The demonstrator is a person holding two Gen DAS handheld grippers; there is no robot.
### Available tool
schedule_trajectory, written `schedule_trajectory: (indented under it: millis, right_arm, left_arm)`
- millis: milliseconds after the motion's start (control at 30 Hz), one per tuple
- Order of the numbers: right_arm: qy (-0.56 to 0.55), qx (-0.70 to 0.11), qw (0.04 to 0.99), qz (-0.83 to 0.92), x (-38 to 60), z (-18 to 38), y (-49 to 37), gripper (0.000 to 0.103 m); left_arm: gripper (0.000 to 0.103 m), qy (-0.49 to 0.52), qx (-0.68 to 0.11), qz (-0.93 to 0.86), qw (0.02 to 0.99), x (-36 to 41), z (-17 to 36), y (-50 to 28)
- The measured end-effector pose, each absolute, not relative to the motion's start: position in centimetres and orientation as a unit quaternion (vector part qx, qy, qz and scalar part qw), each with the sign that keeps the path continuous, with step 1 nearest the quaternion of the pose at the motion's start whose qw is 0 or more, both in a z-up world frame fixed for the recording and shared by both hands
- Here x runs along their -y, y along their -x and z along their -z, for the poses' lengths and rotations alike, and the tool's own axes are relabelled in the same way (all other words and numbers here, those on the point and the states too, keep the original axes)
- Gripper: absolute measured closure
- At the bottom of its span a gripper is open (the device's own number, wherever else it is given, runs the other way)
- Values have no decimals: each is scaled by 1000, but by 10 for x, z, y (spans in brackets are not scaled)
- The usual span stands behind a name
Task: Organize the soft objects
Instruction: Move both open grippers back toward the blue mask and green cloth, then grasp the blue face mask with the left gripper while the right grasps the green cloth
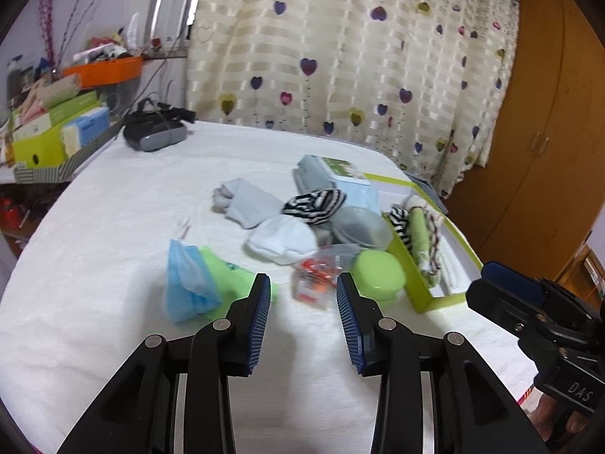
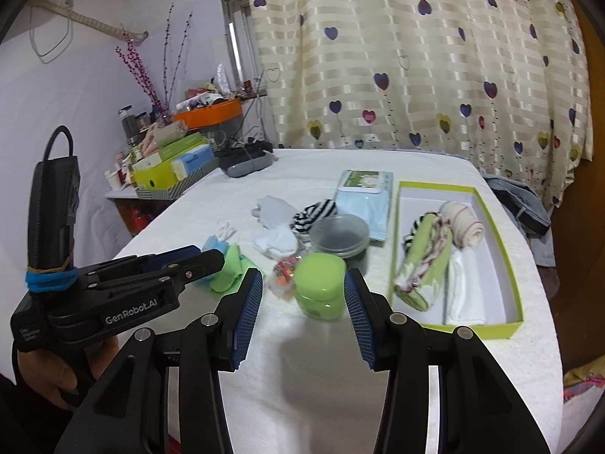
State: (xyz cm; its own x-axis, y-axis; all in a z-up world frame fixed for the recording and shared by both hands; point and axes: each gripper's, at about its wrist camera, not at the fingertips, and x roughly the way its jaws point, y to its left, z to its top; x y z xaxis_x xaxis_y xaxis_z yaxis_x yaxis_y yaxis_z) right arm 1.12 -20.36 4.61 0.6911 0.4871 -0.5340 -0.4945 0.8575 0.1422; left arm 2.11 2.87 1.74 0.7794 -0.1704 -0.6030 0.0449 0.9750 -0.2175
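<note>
Soft items lie loose on the white bedspread [image 1: 113,227]: a white sock [image 1: 281,240], a striped sock [image 1: 315,204], a pale grey sock [image 1: 247,204], a blue cloth [image 1: 189,283] and a green cloth [image 1: 223,272]. A lime-green box [image 2: 514,283] on the right holds a rolled green cloth [image 2: 423,272], a beige roll [image 2: 463,223] and white fabric. My left gripper [image 1: 302,283] is open and empty, just short of an orange packet [image 1: 315,278]. My right gripper [image 2: 302,278] is open, and a green jar [image 2: 319,287] stands just beyond its tips.
A grey lidded tub [image 1: 361,227] and a wipes pack [image 1: 336,176] sit among the socks. A black-and-grey case [image 1: 157,134] lies at the far left corner. A cluttered shelf [image 1: 49,132] stands on the left, with a heart-print curtain [image 1: 340,56] behind and a wooden wardrobe [image 1: 548,113] on the right.
</note>
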Motion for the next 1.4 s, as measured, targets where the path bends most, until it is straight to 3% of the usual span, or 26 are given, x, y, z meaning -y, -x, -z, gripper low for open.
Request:
schedule_trajectory:
  millis: [367,633,1000,1100,1400]
  right_arm:
    - [28,-308,899,-310,163,-32,-20,57]
    - [43,-325,883,-334,133,-19,-29,57]
    - [52,-345,878,-327,125,-10,-45,57]
    - [50,-346,880,-322,127,-10,-49,57]
    - [52,-351,874,-331,117,-6,-57,57]
  left_arm:
    - [68,120,-335,6,935,-78,-2,-26]
    - [58,135,-350,-14,927,-106,14,-43]
    - [57,186,-362,-2,914,-118,32,-68]
    - [47,174,-340,0,924,-114,23,-67]
    - [48,181,-393,-18,901,-121,51,-85]
